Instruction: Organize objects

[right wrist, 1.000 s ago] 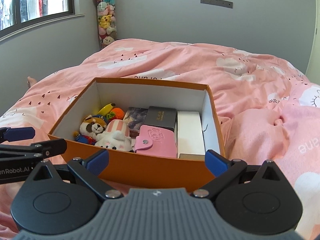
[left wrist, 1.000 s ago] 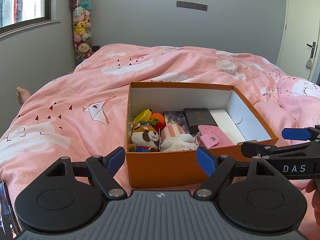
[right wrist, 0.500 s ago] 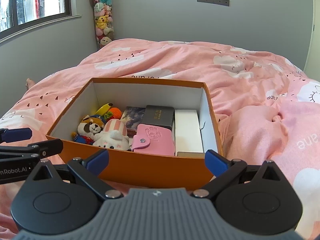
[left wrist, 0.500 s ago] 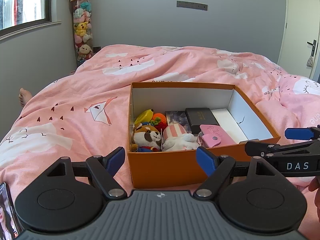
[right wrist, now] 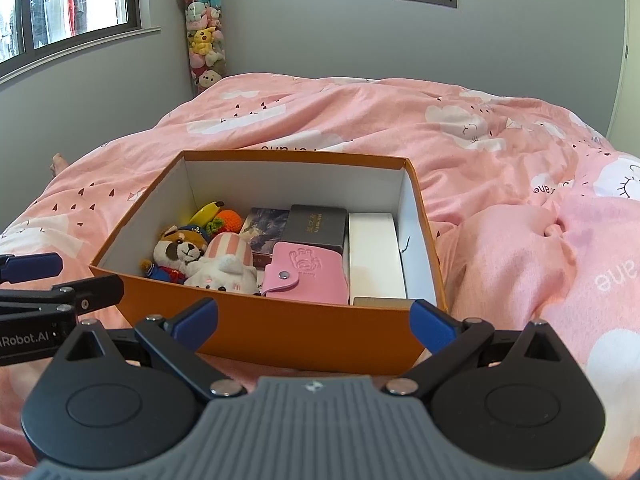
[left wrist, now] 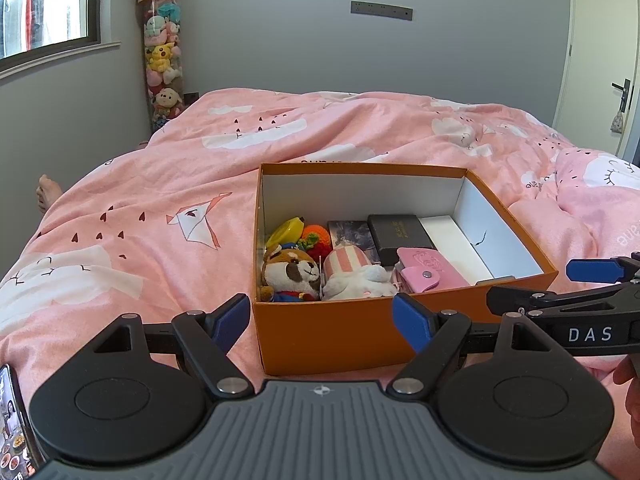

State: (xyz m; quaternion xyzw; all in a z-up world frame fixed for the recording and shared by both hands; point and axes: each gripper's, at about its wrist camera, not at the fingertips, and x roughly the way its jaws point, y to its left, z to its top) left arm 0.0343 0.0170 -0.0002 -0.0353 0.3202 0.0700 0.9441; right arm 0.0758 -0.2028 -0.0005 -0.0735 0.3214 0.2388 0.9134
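Blue-tipped fingers of the left gripper [left wrist: 322, 316] are spread wide and nothing is held between them; they hover just in front of the near wall of the orange box [left wrist: 332, 336]. The right gripper [right wrist: 316, 320] is likewise released, its fingers splayed before the same wall, and nothing is grasped. Each gripper is seen at the edge of the other's view.

The box is set on the pink duvet [right wrist: 500, 152] of the bed. Inside it, a raccoon plush [right wrist: 178, 254] and a white striped plush [right wrist: 226, 266] are packed at the near left, with a pink snap wallet [right wrist: 308, 278] just beside them. A white box [right wrist: 374, 256] is laid along the right wall. Behind these, a yellow banana toy [right wrist: 206, 212], an orange knitted toy [right wrist: 230, 220], a printed card box [right wrist: 266, 228] and a dark case [right wrist: 318, 228] are lined up.

Farther off, a clear tube of plush toys [right wrist: 204, 36] is stood in the corner beside the window [right wrist: 68, 8].
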